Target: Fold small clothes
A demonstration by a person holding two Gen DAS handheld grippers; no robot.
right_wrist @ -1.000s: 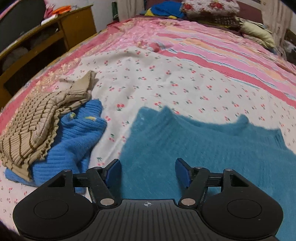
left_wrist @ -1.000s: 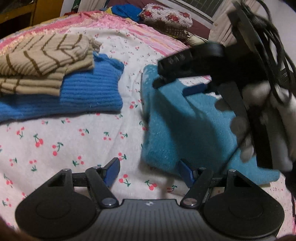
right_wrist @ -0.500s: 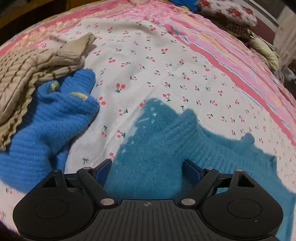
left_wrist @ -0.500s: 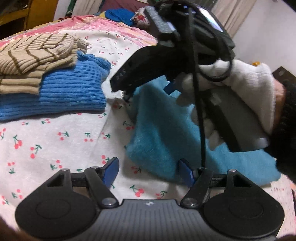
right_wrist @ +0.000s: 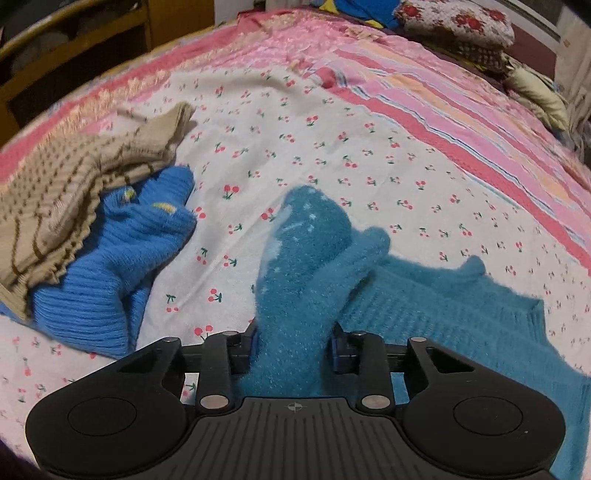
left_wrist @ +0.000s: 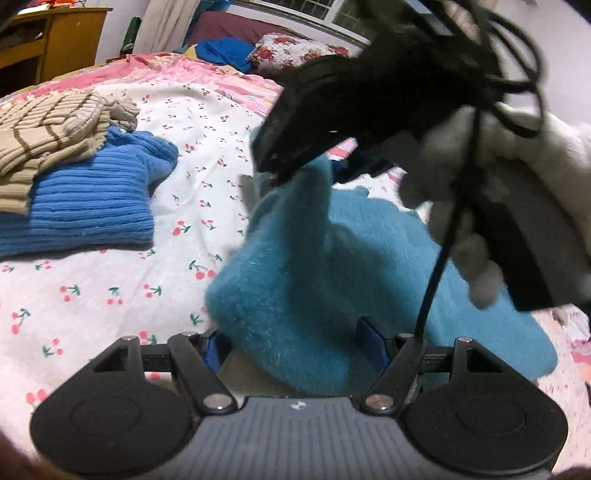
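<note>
A fuzzy teal sweater [left_wrist: 332, 266] lies on the cherry-print bed sheet [left_wrist: 92, 288]. My right gripper [right_wrist: 293, 341] is shut on the sweater's left edge [right_wrist: 295, 280] and holds it lifted off the sheet. In the left wrist view the right gripper [left_wrist: 295, 162] hangs over the raised fabric, held by a white-gloved hand [left_wrist: 461, 229]. My left gripper [left_wrist: 291, 339] is open, with the sweater's near fold bulging between its blue pads [left_wrist: 371, 338].
A folded beige striped sweater [left_wrist: 48, 129] lies on top of a folded blue ribbed sweater [left_wrist: 81, 206] at the left. A pink striped blanket [right_wrist: 443, 107] and floral pillows [right_wrist: 458, 26] lie at the far end. A wooden desk [left_wrist: 48, 40] stands beyond the bed.
My right gripper has come down on the teal sweater's left edge, shut on it and lifted it. My left gripper has moved in on the sweater's near fold.
</note>
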